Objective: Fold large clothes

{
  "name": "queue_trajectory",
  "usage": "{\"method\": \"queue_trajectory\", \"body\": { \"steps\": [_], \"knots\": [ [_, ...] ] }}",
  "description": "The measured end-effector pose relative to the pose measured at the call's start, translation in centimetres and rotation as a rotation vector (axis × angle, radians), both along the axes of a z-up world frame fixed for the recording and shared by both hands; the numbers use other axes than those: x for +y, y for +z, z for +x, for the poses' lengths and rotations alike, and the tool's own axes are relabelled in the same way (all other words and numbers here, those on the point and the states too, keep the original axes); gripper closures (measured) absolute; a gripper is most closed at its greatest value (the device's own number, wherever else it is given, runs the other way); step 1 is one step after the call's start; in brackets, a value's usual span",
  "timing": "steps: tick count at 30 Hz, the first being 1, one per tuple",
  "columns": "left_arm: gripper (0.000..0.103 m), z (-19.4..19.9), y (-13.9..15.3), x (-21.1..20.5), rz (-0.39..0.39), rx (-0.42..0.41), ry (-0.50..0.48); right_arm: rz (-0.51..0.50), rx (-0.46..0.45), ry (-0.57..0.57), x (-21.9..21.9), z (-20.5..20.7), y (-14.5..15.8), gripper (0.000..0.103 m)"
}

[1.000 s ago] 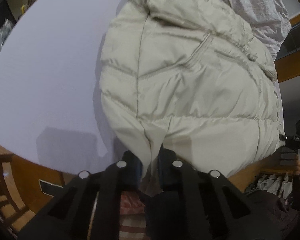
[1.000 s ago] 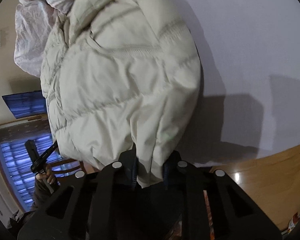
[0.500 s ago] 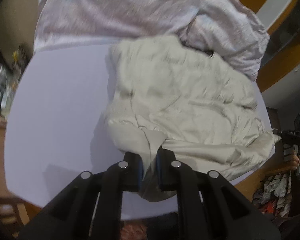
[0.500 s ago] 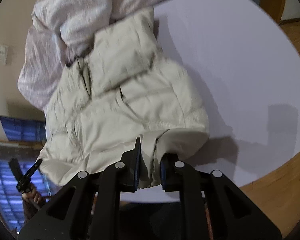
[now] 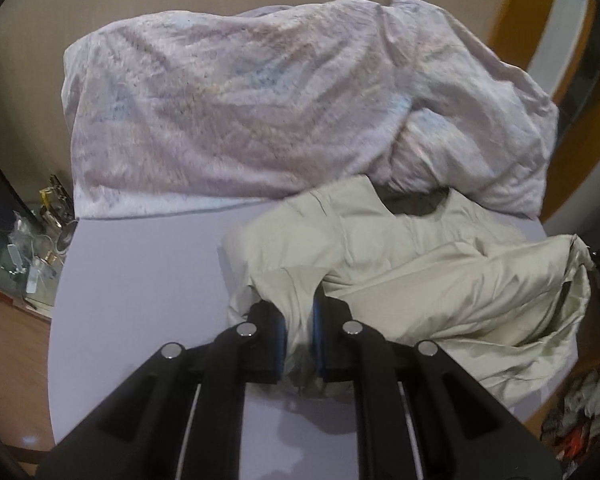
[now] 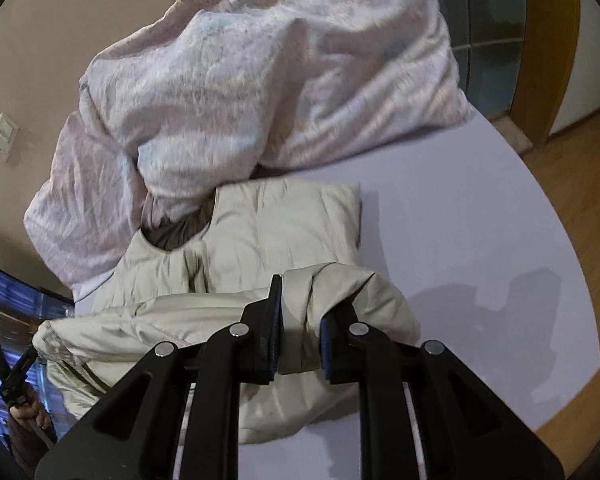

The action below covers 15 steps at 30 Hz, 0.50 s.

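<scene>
Jacket: the cream puffer jacket [image 5: 440, 280] lay on the pale round table [image 5: 140, 300], its near hem raised off the surface and carried toward the collar end.
Left gripper: the left gripper [image 5: 299, 330] had its jaws pressed onto a bunched corner of the hem, the cloth filling the narrow gap between the blue pads.
Right gripper: the right gripper [image 6: 300, 332] pinched the other hem corner the same way, a thick roll of padded cloth between its jaws.
Fold state: the lower half was doubled partway over the upper half; the neck opening remained uncovered in both views, so I judged this fold under way, not laid down.
Left to do: the hem had yet to be set flat on the upper part, let go and smoothed; whether further folds were needed I could not tell.
Other cloth: a crumpled pinkish-white sheet [image 6: 260, 72] sat heaped at the far edge of the table, touching the jacket's collar end, and looked unfolded, so more work probably remained.
</scene>
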<state>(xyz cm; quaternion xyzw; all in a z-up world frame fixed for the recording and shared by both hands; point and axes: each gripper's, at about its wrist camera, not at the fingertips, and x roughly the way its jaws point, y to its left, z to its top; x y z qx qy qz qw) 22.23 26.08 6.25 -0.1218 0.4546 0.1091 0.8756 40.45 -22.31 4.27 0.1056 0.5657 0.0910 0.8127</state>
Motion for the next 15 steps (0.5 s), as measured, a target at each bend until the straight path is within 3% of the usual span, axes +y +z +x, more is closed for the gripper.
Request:
{"method": "queue_trajectory", "body": {
  "steps": [8,15],
  "knots": [
    [0.092,5.6,-2.0,1.8,-0.024,0.068,0.119,-0.011,0.063,0.02,2.1,6.8,-2.8,0.087],
    [0.092,9.0,-3.5,2.8,-0.025,0.116,0.18,-0.031,0.114,0.038,3.1,9.9,-6.1,0.087]
  ]
}}
